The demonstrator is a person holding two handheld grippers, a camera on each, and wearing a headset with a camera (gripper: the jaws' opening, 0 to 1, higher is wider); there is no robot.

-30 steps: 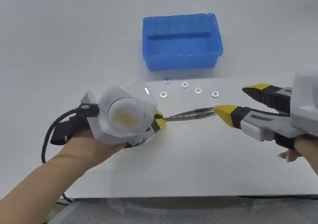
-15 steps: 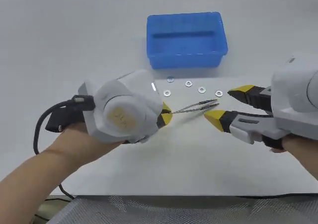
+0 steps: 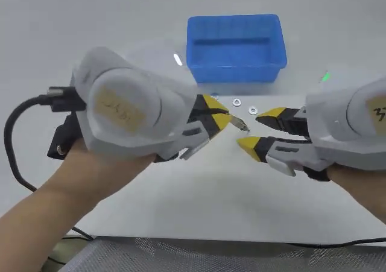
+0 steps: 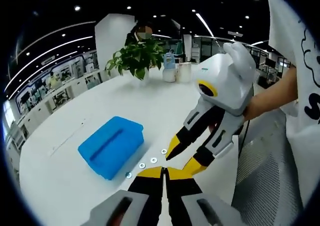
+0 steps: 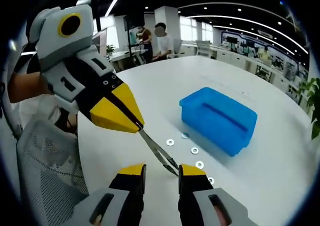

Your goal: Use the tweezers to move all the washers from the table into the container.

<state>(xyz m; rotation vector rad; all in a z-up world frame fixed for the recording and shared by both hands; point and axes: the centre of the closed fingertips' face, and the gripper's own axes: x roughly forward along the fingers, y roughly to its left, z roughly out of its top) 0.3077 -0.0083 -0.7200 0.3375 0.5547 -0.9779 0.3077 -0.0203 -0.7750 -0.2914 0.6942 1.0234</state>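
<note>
The right gripper's [image 3: 249,130] label [image 3: 377,114] seems to read "37"

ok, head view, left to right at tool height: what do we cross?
In order: black cable → left tool → tweezers it is shut on → right tool, jaws open. The container and washers lie further back over the same span, so they are left out.

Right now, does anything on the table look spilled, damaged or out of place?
Nothing stands out. The blue container stands upright, the washers lie flat on the table in front of it, and the tweezers are held in the shut left gripper, tips pointing at the open right gripper.
</note>
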